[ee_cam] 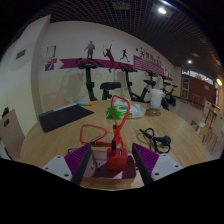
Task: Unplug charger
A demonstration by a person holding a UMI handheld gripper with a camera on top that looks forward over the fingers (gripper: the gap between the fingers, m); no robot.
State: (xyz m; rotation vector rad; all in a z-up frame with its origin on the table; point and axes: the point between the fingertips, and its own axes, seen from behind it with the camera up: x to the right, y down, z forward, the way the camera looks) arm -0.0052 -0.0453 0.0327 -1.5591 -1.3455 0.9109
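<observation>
A red charger (pixel 116 160) stands plugged into a white socket block (pixel 93 166) on the wooden table. Its red cable (pixel 122 108) loops up and away beyond it, past a green piece (pixel 96 130). My gripper (pixel 112 152) is open around the charger. The purple pads (pixel 80 160) stand at either side. The right finger is close to the charger. A gap shows between the left finger and the charger, with the white block visible in it.
A black cable bundle (pixel 156 138) lies to the right beyond the fingers. A dark mat (pixel 64 117) lies at the far left of the table (pixel 50 140). A white container (pixel 156 97) stands farther back. Exercise machines (pixel 90 80) line the far wall.
</observation>
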